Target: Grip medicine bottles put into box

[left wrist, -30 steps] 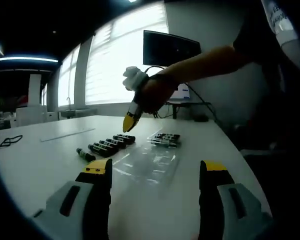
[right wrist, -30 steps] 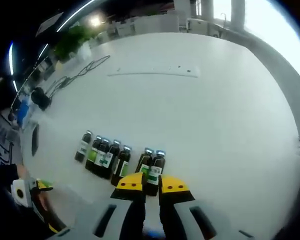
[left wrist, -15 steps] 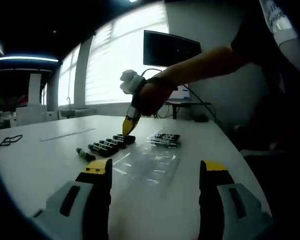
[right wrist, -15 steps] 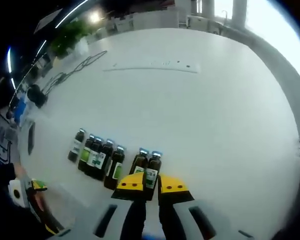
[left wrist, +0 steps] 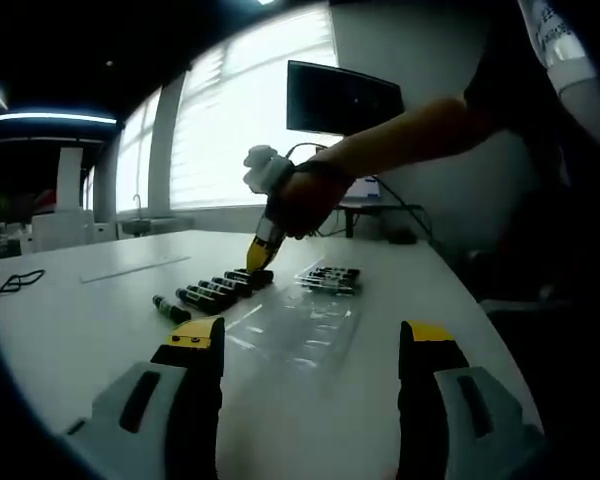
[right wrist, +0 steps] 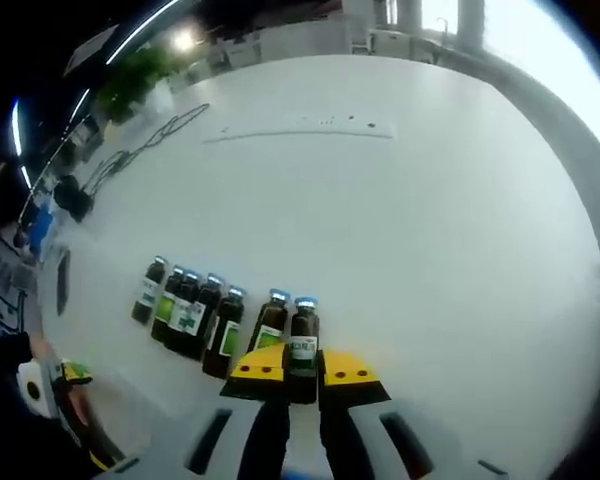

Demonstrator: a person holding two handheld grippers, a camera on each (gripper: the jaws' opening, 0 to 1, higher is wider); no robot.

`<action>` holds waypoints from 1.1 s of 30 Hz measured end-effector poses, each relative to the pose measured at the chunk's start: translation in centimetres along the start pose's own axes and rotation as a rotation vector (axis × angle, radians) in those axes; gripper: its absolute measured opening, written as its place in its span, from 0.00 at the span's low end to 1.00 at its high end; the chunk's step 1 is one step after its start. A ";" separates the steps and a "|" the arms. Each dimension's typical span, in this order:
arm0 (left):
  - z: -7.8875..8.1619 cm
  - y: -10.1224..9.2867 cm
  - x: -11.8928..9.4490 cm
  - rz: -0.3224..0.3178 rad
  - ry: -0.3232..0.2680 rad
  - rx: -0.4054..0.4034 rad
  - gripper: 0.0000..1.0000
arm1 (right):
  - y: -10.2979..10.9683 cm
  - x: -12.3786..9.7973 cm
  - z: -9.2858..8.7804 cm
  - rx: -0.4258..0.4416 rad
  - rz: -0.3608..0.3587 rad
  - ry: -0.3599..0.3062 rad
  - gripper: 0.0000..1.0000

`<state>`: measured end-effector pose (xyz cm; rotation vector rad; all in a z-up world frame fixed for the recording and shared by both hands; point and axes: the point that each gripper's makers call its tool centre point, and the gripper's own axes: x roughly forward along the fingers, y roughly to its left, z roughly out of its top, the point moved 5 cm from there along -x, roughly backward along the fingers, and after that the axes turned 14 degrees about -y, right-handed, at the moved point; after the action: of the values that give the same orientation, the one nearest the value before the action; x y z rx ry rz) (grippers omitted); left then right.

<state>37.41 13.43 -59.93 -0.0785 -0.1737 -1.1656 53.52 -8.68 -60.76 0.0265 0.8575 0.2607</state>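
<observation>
White table (right wrist: 430, 200), bottles lying in a row. Right gripper (right wrist: 302, 365) is clasping the end bottle (right wrist: 302, 340); left gripper (left wrist: 310, 345) is hanging released.

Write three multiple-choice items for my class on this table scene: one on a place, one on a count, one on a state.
1. Where is the right claw?
A. At the end bottle of the row
B. Over the cable
C. Above the monitor

2. How many bottles lie on the table?
A. Three
B. Six
C. Ten

3. How is the left claw?
A. Shut on a bottle
B. Open, holding nothing
C. Shut on the tray

Answers: 1 A, its yellow tips flank that bottle; 2 B, six caps show; 3 B, its jaws stand wide apart.
</observation>
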 end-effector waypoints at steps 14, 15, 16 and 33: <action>0.0 0.0 0.0 -0.003 -0.001 0.005 0.63 | 0.2 -0.1 -0.7 0.012 -0.010 -0.045 0.06; 0.0 0.0 0.0 -0.003 0.000 0.006 0.63 | 0.2 -0.2 -0.7 -0.003 -0.020 -0.048 0.06; 0.0 0.0 0.0 -0.002 0.000 0.006 0.63 | 0.0 -0.3 -0.7 -0.011 -0.037 -0.052 0.06; 0.0 -0.1 0.1 -0.003 -0.001 0.010 0.63 | -1.0 -3.9 0.1 0.019 -0.057 -0.114 0.06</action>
<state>37.36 13.32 -59.94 -0.0697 -0.1804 -1.1678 51.34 -10.53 -57.94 0.0342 0.7463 0.1958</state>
